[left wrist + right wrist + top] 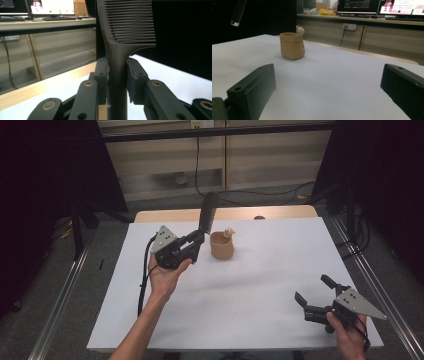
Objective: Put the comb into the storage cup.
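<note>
A dark comb [208,212] stands upright in my left gripper [198,239], which is shut on its handle just left of a tan bag-shaped pot [221,245]. In the left gripper view the comb's handle [117,72] is pinched between both pads, teeth pointing right. The pot carries a small pale figure [229,232] on its rim. My right gripper [314,289] rests near the table's front right corner, open, nothing between its fingers. From the right gripper view the pot [292,45] stands ahead and left, well apart from the jaws.
A white sheet [250,285] covers the table, with a wooden strip [165,215] showing at the back edge. Metal rails [60,295] run along both sides. Black curtains and cables lie behind the table. A desk with monitors [402,7] stands farther off.
</note>
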`<action>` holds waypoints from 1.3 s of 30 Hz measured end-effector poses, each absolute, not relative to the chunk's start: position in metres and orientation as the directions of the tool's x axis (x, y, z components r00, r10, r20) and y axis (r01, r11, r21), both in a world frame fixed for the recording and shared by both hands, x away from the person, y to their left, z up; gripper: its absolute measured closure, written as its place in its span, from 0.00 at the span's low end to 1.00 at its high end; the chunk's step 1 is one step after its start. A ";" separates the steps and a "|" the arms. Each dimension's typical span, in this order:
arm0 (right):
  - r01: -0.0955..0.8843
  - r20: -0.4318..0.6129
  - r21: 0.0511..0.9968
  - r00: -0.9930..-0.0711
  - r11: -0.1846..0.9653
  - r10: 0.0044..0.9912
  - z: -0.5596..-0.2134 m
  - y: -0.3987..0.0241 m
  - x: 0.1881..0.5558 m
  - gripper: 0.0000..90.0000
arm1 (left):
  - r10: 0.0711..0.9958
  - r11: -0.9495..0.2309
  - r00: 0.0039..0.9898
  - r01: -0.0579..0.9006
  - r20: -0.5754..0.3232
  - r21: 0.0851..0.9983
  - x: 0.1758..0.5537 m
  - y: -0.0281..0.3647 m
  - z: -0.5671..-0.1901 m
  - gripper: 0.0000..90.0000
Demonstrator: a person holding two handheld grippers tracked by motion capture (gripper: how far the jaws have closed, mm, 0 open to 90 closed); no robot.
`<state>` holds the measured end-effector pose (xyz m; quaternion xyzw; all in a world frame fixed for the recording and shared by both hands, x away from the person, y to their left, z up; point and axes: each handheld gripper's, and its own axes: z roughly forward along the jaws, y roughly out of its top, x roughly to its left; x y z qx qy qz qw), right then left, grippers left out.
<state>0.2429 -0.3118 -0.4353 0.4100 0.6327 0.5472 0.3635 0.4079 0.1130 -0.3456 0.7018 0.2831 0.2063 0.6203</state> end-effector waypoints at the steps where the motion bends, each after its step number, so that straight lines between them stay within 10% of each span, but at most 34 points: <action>1: 0.123 -0.009 0.990 -0.399 0.063 0.917 -0.435 -0.312 0.243 0.00 | 0.656 -0.066 0.752 0.138 -0.061 0.988 0.409 0.112 -0.345 0.81; 39: 0.128 -0.004 0.990 -0.406 0.062 0.914 -0.436 -0.312 0.243 0.00 | 0.677 -0.023 0.733 0.109 -0.065 0.994 0.461 0.079 -0.331 0.81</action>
